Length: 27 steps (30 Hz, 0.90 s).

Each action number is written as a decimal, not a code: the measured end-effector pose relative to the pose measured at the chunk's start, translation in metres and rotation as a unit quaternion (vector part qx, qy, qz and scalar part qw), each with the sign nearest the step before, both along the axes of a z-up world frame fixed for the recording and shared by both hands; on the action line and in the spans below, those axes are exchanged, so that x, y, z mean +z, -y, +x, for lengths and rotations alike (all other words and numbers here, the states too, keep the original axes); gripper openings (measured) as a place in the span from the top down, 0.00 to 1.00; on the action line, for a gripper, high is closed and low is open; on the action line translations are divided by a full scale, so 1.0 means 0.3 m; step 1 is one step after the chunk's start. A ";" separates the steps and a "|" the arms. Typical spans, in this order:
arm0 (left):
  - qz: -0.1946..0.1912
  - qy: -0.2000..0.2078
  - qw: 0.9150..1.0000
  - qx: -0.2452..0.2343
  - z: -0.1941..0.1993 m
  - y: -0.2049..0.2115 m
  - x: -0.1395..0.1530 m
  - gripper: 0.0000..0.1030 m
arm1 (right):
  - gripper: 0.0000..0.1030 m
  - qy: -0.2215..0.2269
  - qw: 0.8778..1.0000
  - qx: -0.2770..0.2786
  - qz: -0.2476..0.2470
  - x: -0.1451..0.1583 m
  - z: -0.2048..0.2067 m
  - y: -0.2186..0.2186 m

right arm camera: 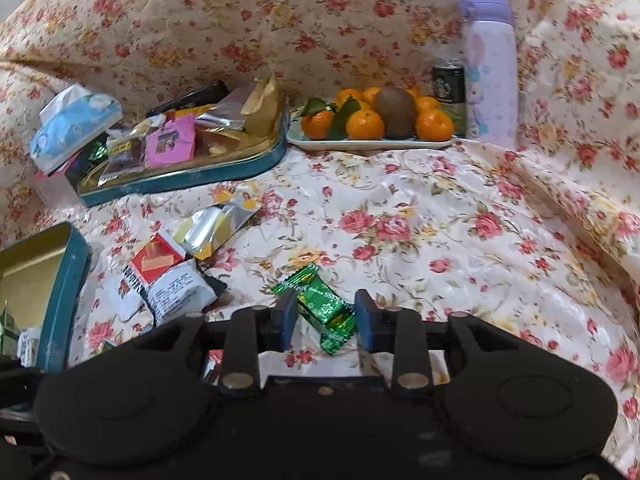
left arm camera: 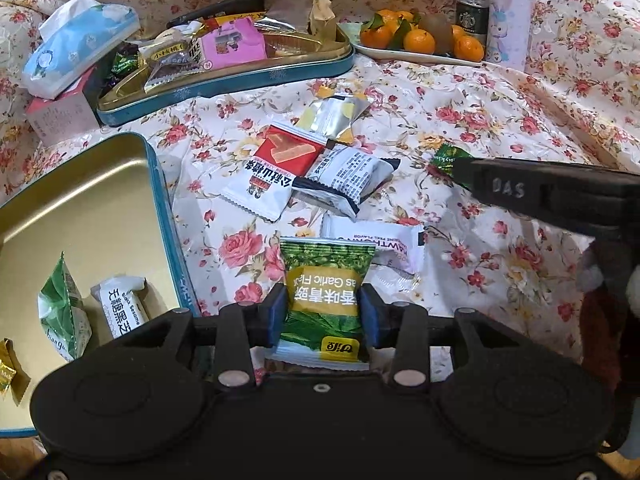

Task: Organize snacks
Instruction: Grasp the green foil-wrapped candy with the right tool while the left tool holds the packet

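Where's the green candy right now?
In the right wrist view the green candy lies on the floral cloth between the right tongs' open jaws, just right of the white packet.

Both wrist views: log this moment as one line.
left tongs: around pea packet, open | right tongs: around green candy, open | tin: partly filled

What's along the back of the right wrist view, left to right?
Tissue pack → snack-filled tin → plate of mandarins and a kiwi → dark can → purple bottle.
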<state>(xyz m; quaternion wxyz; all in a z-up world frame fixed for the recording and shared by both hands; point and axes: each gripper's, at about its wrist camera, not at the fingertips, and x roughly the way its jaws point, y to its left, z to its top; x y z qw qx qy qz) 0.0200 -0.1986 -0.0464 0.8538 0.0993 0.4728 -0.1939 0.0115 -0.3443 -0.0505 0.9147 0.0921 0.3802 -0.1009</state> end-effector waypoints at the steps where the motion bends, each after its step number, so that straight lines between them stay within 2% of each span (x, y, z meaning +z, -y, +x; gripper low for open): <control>1: 0.000 0.001 1.000 -0.002 0.001 0.001 -0.001 0.52 | 0.60 0.000 1.000 0.009 -0.001 -0.005 0.004 -0.003; 7: 0.001 0.002 1.000 -0.003 0.002 0.004 -0.005 0.51 | 0.53 -0.005 0.998 0.031 -0.054 -0.029 0.014 -0.027; 11: -0.002 -0.001 1.000 -0.002 0.007 0.001 -0.004 0.51 | 0.45 -0.003 0.997 0.048 -0.061 -0.034 0.026 -0.023; 16: -0.004 -0.006 1.000 -0.002 0.012 -0.001 -0.001 0.52 | 0.46 0.002 0.993 0.081 -0.090 -0.049 0.035 -0.043; 17: -0.005 -0.008 1.000 -0.001 0.013 -0.001 0.000 0.52 | 0.49 0.003 0.992 0.084 -0.095 -0.049 0.032 -0.047; 18: -0.007 -0.009 1.000 0.001 0.015 -0.003 0.001 0.54 | 0.60 0.003 0.991 0.089 -0.095 -0.047 0.027 -0.049; 20: -0.011 -0.013 1.000 0.006 0.019 -0.007 0.004 0.56 | 0.77 0.004 0.992 0.098 -0.080 -0.044 0.017 -0.051; 27: -0.036 -0.043 0.998 0.021 -0.003 -0.038 0.029 0.58 | 0.78 -0.001 0.994 0.083 -0.066 -0.010 -0.069 -0.059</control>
